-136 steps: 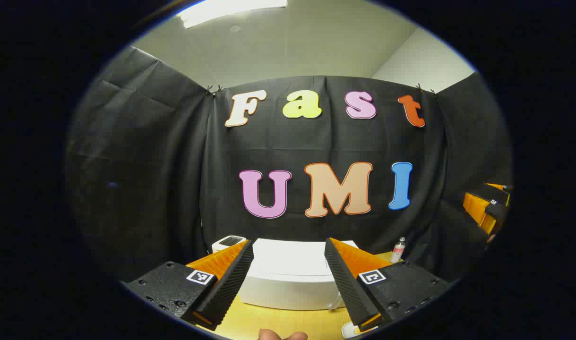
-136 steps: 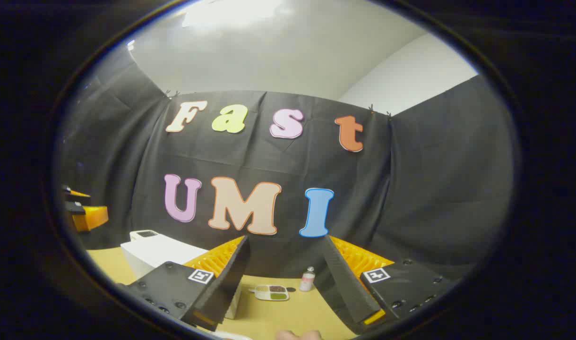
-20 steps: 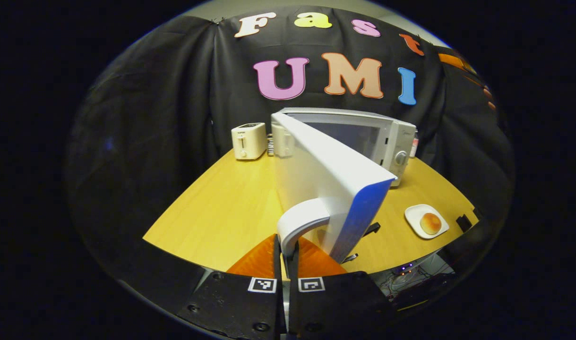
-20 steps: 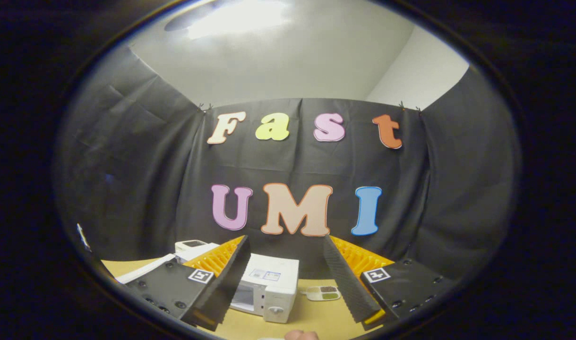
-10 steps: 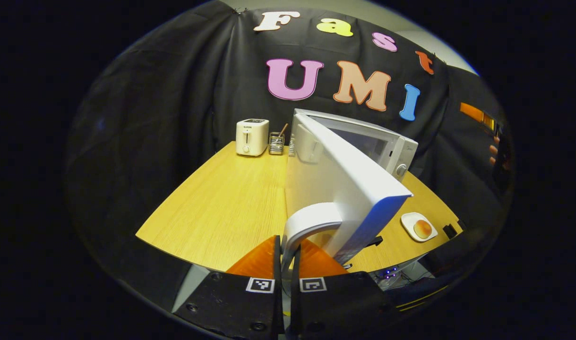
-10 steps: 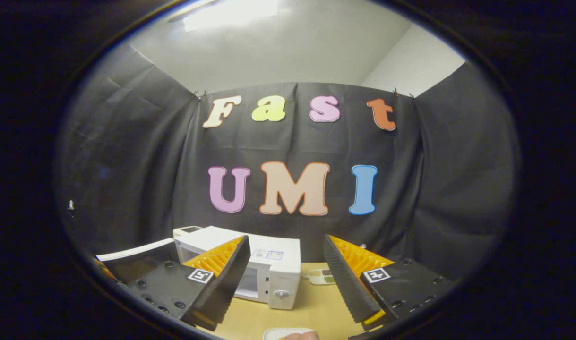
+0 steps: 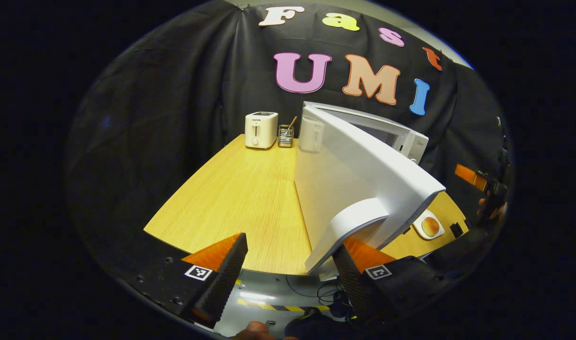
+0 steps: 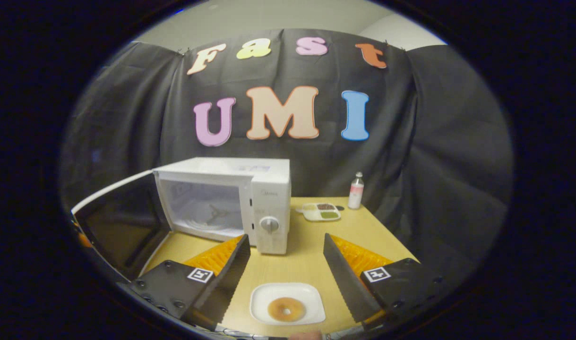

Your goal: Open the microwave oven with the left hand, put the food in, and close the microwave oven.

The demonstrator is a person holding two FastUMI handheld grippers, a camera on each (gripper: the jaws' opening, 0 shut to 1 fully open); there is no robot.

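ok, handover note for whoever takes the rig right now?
Left tool: open, off the door handle.
Right tool: open, poised above the plate with the donut, not gripping.
Microwave: door swung wide, cavity holds no food.
Done: door opened.
Left: pick up the food, put it inside, shut the door.

I see the microwave (image 8: 269,198) on the counter (image 8: 311,255), door (image 8: 115,222) swung out at its left, plate (image 8: 288,302) with bun (image 8: 286,309) before it, tray (image 8: 322,211) and bottle (image 8: 356,190) behind right, toaster (image 7: 261,130) far left.
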